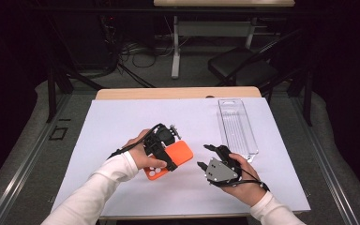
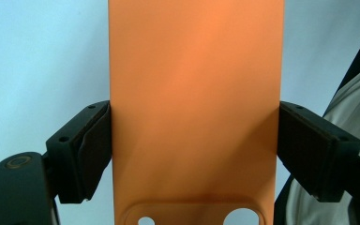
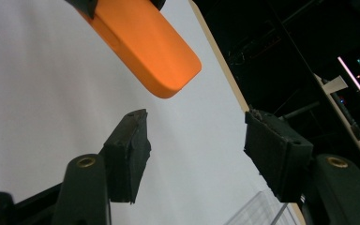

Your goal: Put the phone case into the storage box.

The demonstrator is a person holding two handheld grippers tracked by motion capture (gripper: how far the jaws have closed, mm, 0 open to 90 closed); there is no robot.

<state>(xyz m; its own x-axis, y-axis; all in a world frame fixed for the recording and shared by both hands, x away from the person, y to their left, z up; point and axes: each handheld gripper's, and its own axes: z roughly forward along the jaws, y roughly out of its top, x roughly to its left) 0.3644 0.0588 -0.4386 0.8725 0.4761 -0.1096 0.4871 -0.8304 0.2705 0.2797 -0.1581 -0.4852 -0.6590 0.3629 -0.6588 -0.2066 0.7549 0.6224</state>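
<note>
High view: orange phone case (image 1: pixel 176 156) lengthwise up-right.

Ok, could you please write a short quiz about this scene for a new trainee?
1. Which gripper holds the orange phone case?
2. True or false: the right gripper has something between its jaws.
3. The clear plastic package lies: A) under the case, B) on the white sheet beyond the right hand, C) on the floor.

Key:
1. The left gripper, pads on its long edges.
2. False; open, nothing between.
3. B.
</note>
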